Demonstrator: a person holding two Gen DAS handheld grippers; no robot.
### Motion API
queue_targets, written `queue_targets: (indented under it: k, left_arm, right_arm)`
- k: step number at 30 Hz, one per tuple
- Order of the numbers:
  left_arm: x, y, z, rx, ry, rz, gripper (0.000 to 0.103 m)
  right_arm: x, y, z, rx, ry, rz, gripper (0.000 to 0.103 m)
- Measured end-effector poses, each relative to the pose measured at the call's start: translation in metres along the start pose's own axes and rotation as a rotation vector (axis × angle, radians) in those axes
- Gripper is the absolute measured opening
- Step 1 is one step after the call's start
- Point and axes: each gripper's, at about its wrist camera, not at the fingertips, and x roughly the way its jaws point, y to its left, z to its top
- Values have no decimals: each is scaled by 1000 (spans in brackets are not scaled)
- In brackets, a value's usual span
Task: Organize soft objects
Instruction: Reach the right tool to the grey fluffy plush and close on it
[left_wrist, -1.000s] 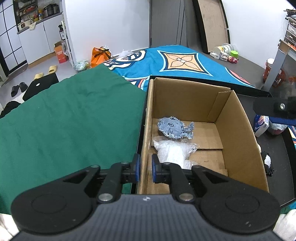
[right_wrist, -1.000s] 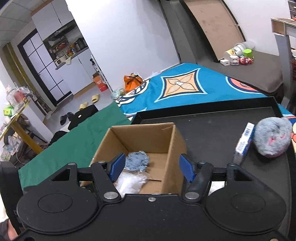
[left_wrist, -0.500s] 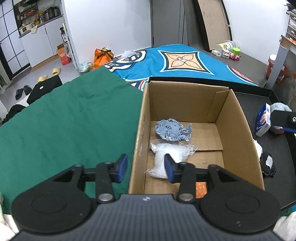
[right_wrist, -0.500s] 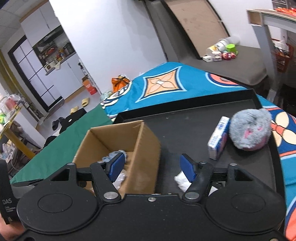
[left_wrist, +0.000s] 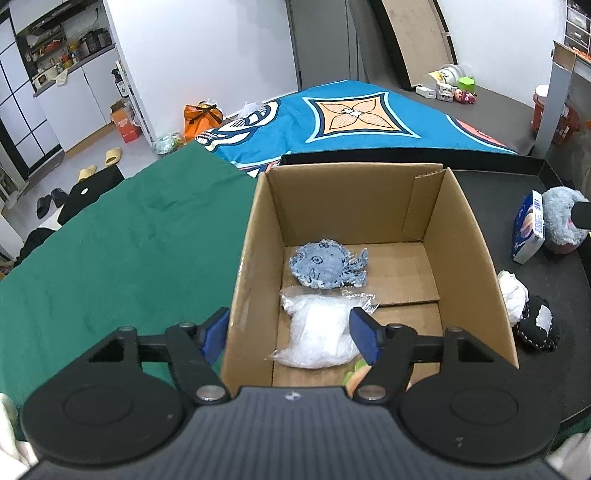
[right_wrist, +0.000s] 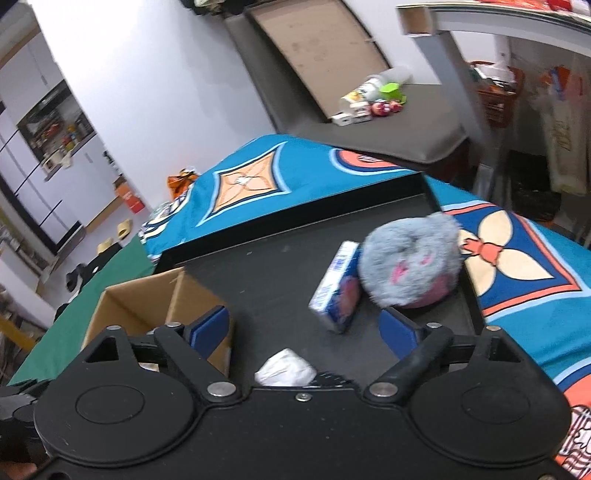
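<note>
An open cardboard box (left_wrist: 369, 206) holds a blue knitted toy (left_wrist: 325, 264) and a clear bag of white stuffing (left_wrist: 321, 332). My left gripper (left_wrist: 290, 332) hangs over the box's near left corner. Its jaws are opening, one finger outside the left wall and one inside, and neither pad presses on anything. My right gripper (right_wrist: 303, 328) is over the black tray (right_wrist: 273, 266). Its jaws are opening too and hold nothing. A white crumpled wad (right_wrist: 284, 369) lies just below them. Ahead sit a grey fluffy plush (right_wrist: 410, 266) and a small blue-white carton (right_wrist: 338, 286).
A black stitched pouch (left_wrist: 535, 325) lies beside the white wad (left_wrist: 511, 295), right of the box. A green cloth (left_wrist: 110, 258) covers the surface to the left. A blue patterned blanket (left_wrist: 351, 118) lies behind. The box corner (right_wrist: 147, 299) is at the right gripper's left.
The left jaws, nearly shut around the box's left wall, have let go and spread wide. The right gripper has swung right, from over the box towards the plush and carton, and its jaws have widened.
</note>
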Motion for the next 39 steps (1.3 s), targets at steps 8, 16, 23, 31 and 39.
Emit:
queue_targets:
  k: [8,16,23,31,39]
  left_arm:
    - [7,-10,5,19,7,42,74]
    - [10,-14,7,30,16,74,74]
    - [12,-18,9,48,25,94,74]
    - [16,-22,10,60,32,105,75]
    - [17,-21,9,63,28,104,75]
  right_arm:
    - [11,-29,12,32,-16,-51,93]
    - [25,-53,28,43,-36,-103,92]
    - [43,-67,40,55,-33,-113,92]
    - [64,-71,44,27,-6,-113,92]
    - [64,-63,37,-52,-12,-137,79]
